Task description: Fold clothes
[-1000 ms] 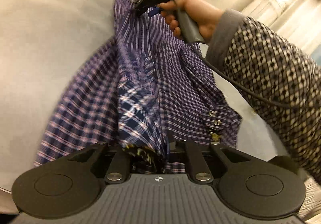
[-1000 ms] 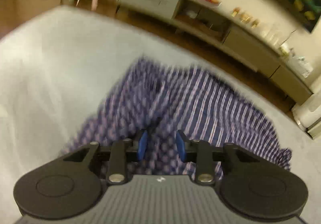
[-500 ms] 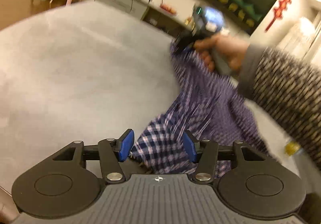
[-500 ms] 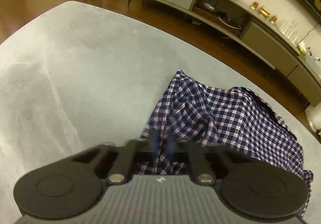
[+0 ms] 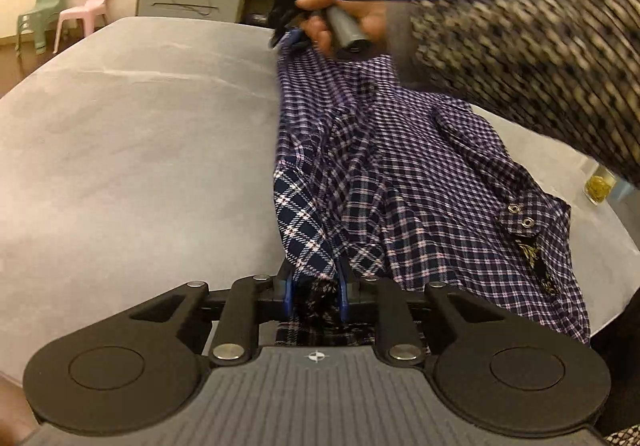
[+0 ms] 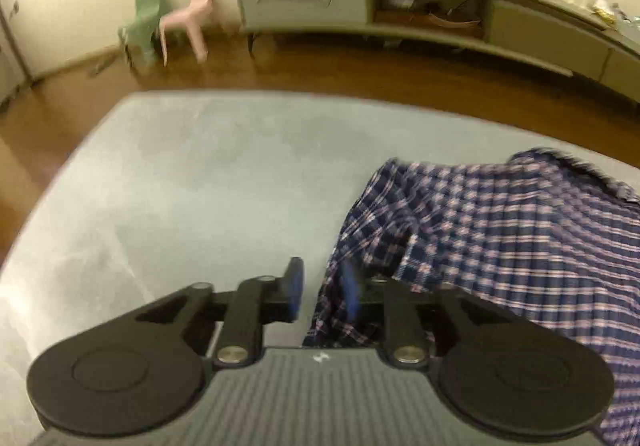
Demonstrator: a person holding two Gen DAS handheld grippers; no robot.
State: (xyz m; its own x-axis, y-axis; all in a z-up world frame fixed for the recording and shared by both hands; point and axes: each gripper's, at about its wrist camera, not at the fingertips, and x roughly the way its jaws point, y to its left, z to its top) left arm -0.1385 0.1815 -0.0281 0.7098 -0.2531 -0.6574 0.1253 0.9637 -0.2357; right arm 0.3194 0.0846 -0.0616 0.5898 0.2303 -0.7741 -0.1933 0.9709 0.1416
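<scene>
Across the grey table (image 5: 132, 150), seen from my left wrist camera, the plaid shirt (image 5: 400, 182) lies as a long rumpled band running away from my left gripper (image 5: 315, 296) toward the table's far edge, where my right hand (image 5: 348, 22) holds the other tool. Its long axis runs gripper to gripper. A bunched fold at the shirt's near end sits between my left gripper's blue pads, whose jaws are closing; the gap is narrow, the cloth fills it, and I judge it grasped. My right gripper (image 5: 286, 32) hangs at the shirt's far end, touching the cloth there, but blur keeps me from reading its jaws in this view. A snap-buttoned cuff (image 5: 520, 218) lies on the shirt's right side, toward the table's right edge.

From my right wrist camera, the shirt (image 6: 500, 230) spreads over the right part of the table (image 6: 200, 182), its left border falling between my right gripper's (image 6: 320, 292) pads. Those jaws are opening: the right pad touches the cloth, the left stands clear with bare table behind it, so I read this end as released. My left gripper is the one nearer to carrying the next fold.
</scene>
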